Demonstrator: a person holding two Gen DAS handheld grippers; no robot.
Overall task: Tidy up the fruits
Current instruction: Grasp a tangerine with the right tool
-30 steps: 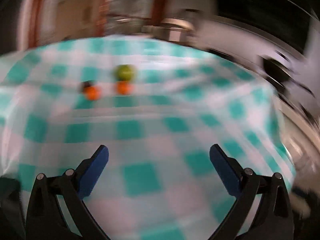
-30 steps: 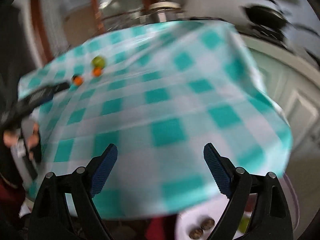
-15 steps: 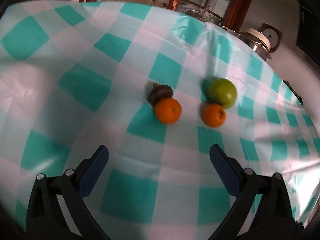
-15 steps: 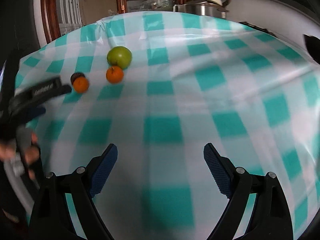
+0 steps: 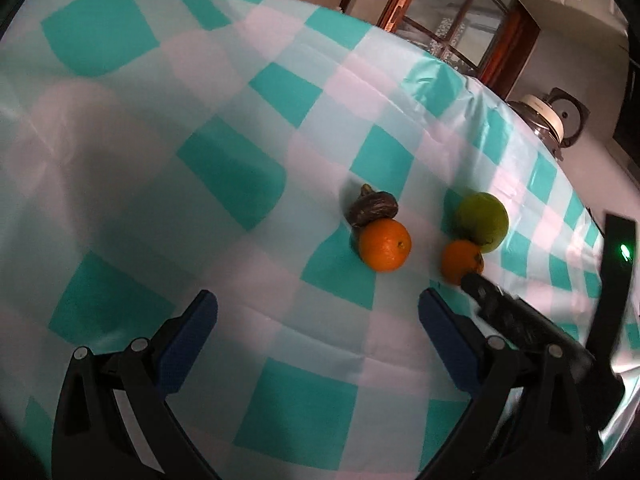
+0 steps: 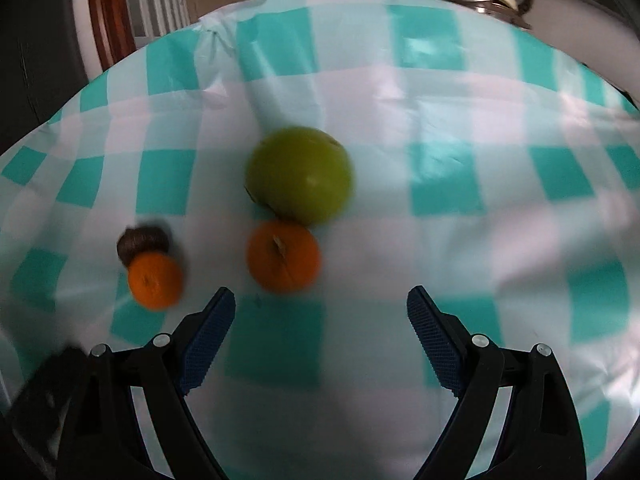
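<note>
Both claws (image 5: 318, 310) (image 6: 320, 308) spread, empty; four fruits loose on checked tablecloth (image 6: 480, 240).

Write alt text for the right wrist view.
Open right hand-held gripper hovers over a teal-and-white checked tablecloth, just short of a small orange with a large green apple behind it. Left: a second orange touching a dark brown wrinkled fruit.

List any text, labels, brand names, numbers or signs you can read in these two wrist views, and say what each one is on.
None can be read in either view.
The green apple, the two oranges and the dark brown fruit show no stickers.
The checked tablecloth is a plain pattern, no print.
The right gripper, seen from the left wrist view, shows only a green light, no lettering.
</note>
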